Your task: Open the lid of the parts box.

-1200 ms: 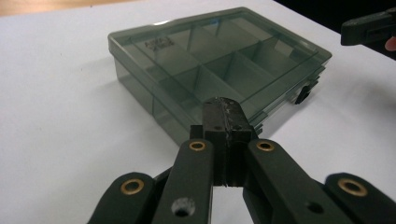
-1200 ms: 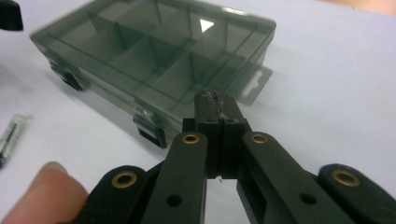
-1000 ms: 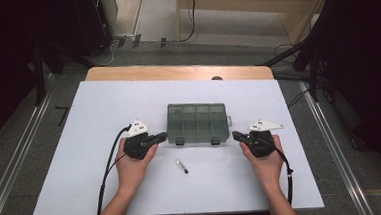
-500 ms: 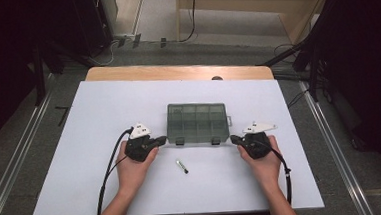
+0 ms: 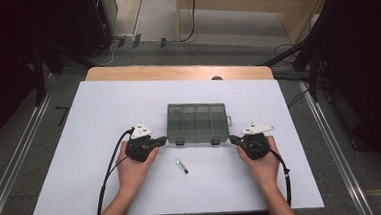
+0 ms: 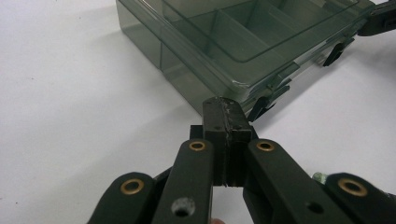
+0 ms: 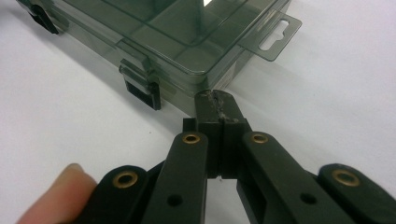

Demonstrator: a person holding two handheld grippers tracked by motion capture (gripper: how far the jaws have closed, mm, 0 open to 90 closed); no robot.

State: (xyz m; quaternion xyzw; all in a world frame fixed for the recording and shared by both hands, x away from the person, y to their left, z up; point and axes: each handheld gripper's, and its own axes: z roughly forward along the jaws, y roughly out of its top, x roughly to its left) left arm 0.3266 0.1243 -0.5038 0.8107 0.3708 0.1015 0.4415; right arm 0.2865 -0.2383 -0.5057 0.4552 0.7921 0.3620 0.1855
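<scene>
White board covers the table [image 5: 81, 159] in a dim room. Both jaw pairs are pressed together on nothing: the left gripper [image 5: 159, 140] noses the compartment box [image 5: 197, 122] at its 7 o'clock corner, the right gripper [image 5: 234, 139] at 5 o'clock. That box lies mid-table, lid down, 2 latches [image 7: 142, 88] facing the person. It looks light, stiff, slick plastic; take it by the latches or rim. A small pin [image 5: 182, 166] lies at 6 o'clock.
</scene>
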